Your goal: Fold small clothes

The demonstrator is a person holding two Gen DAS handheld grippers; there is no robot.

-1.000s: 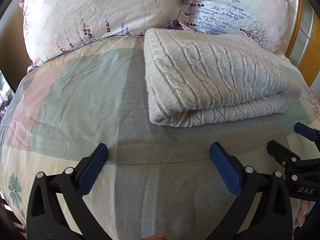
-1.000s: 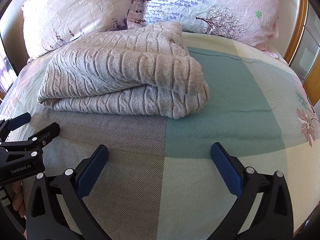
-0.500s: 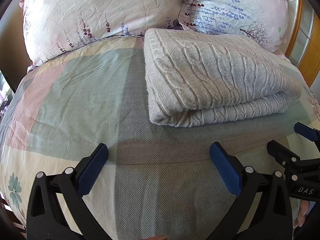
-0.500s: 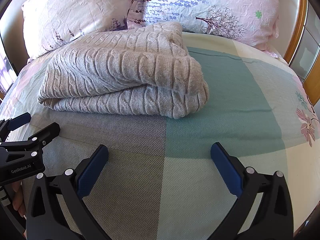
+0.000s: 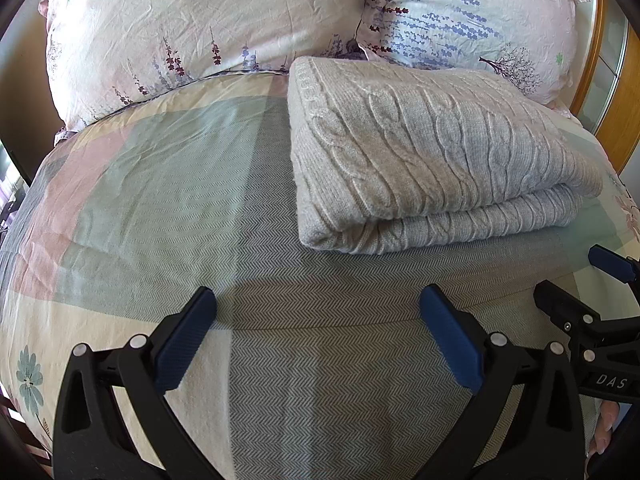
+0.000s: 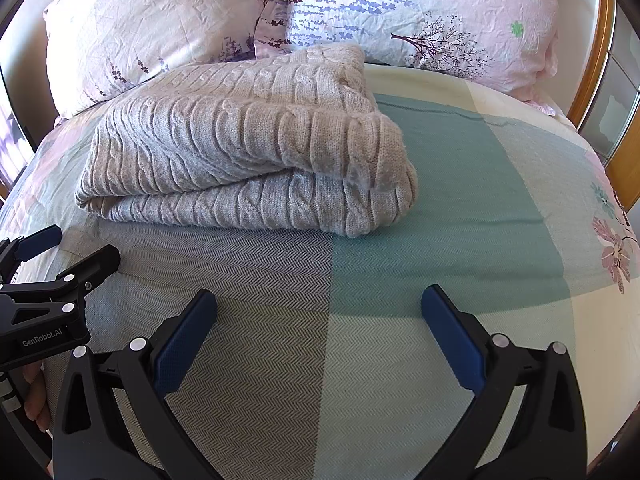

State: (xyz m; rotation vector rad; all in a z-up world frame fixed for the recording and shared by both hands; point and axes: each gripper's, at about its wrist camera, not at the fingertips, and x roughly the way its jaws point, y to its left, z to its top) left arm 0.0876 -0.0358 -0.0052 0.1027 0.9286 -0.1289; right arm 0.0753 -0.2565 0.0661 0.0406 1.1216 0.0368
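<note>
A grey cable-knit sweater (image 5: 432, 160) lies folded in a thick rectangle on the bed, its folded edge towards me; it also shows in the right wrist view (image 6: 248, 152). My left gripper (image 5: 318, 332) is open and empty, held over the bedspread short of the sweater's near left corner. My right gripper (image 6: 320, 332) is open and empty, held over the bedspread short of the sweater's near right corner. Each gripper shows at the edge of the other's view: the right gripper (image 5: 576, 284) and the left gripper (image 6: 68, 248). Neither touches the sweater.
The bedspread (image 5: 160, 200) has pastel colour blocks and a herringbone weave. Two floral pillows (image 5: 200, 28) (image 6: 420, 12) lean at the head of the bed behind the sweater. A wooden frame (image 6: 600, 64) runs along the right side.
</note>
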